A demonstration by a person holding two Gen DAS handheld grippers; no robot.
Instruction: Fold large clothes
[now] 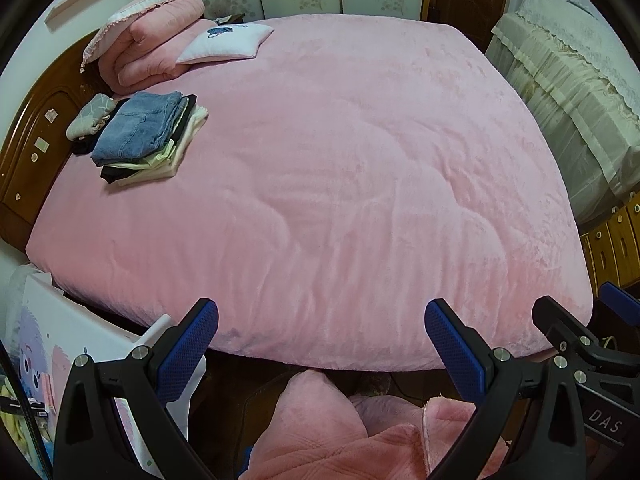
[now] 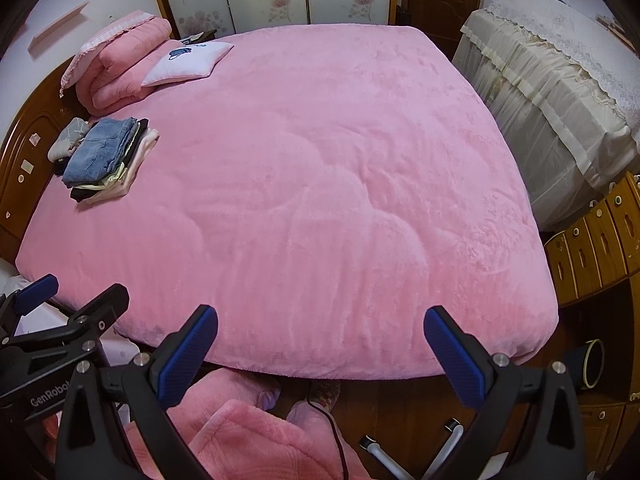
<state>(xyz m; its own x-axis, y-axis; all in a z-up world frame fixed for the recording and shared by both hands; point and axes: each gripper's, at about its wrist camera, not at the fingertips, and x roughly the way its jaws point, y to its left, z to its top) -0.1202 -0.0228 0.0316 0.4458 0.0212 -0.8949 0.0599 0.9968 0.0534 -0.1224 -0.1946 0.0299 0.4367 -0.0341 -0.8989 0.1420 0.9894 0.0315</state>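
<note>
A stack of folded clothes (image 1: pixel 148 136) with blue jeans on top lies at the far left of the pink bed (image 1: pixel 340 184), near the headboard; in the right wrist view the same stack of clothes (image 2: pixel 106 158) sits at the left of the bed (image 2: pixel 312 200). My left gripper (image 1: pixel 322 334) stands open at the bed's near edge, holding nothing. My right gripper (image 2: pixel 320 340) is open too, beside the left one, with nothing between its blue pads. Pink fleece-clad legs of the person (image 1: pixel 340 432) show below both grippers.
A folded pink quilt (image 1: pixel 148 44) and a small white pillow (image 1: pixel 226 44) lie at the head end. A cloth-covered piece of furniture (image 2: pixel 552 92) stands to the right, wooden drawers (image 2: pixel 592 236) beside it. A white cabinet (image 1: pixel 60 340) is at the lower left.
</note>
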